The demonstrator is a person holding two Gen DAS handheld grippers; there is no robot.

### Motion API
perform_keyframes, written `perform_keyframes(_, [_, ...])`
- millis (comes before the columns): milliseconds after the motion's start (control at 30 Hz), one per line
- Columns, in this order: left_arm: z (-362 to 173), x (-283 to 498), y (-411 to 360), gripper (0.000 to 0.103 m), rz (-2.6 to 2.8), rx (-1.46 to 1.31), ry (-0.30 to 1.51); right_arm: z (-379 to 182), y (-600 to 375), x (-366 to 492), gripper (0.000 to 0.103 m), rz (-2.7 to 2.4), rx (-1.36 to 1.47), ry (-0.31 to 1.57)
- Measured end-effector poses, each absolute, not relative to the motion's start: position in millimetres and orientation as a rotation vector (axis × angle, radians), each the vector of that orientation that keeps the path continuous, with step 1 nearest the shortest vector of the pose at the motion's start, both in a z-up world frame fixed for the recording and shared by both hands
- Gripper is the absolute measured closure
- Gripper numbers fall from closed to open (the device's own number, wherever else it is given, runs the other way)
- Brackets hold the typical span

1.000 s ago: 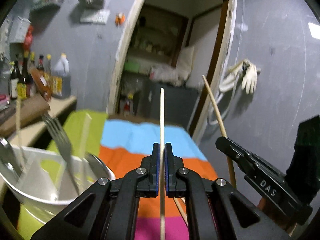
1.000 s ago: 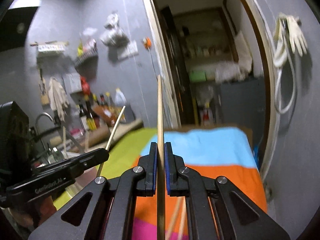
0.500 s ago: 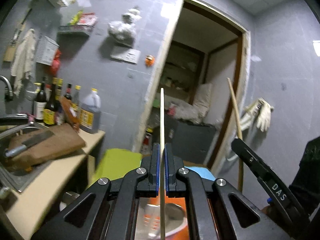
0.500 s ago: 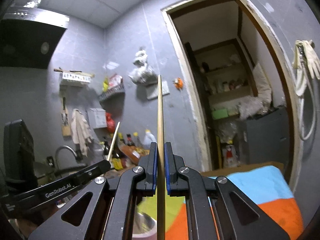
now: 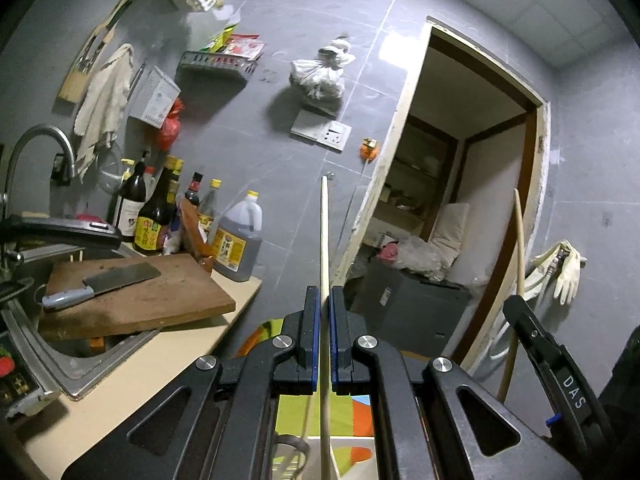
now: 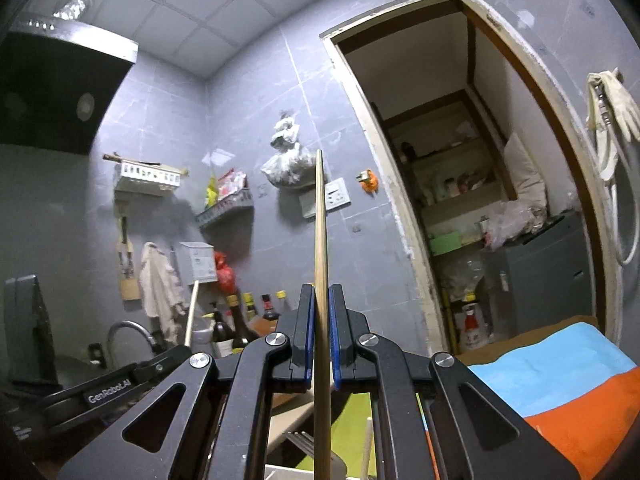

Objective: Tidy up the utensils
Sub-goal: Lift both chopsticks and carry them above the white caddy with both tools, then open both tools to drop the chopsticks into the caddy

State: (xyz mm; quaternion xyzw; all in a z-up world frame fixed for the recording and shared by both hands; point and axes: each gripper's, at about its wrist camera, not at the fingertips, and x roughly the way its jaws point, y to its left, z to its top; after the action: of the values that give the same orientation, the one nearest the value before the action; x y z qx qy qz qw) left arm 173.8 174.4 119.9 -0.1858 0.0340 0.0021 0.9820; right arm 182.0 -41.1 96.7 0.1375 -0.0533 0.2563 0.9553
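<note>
Each gripper was clamped on one chopstick: the left gripper (image 5: 324, 300) on a pale chopstick (image 5: 324, 240), the right gripper (image 6: 319, 300) on a darker chopstick (image 6: 319, 232), both upright, above the striped cloth (image 6: 560, 376). Carrying seemed underway; next they needed lowering into a holder.

My right gripper (image 6: 320, 336) has its blue-padded jaws clamped on a long tan wooden chopstick (image 6: 320, 240), which stands upright straight ahead of me. Low to my left, the black left gripper (image 6: 120, 384) carries a paler wooden chopstick (image 6: 191, 312), tilted slightly. Beyond it sit dark glass sauce bottles (image 6: 240, 320). To my right lies a blue-and-orange striped cloth (image 6: 560, 380).
</note>
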Motion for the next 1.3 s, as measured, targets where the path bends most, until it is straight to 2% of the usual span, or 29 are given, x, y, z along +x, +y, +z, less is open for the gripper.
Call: perform_keyframes(1300, [73.3, 176.8, 143.7, 0.101, 0.016, -0.277, 0.085, 58.1, -31.2, 199.2, 0.097, 0.518, 0.196, 0.015])
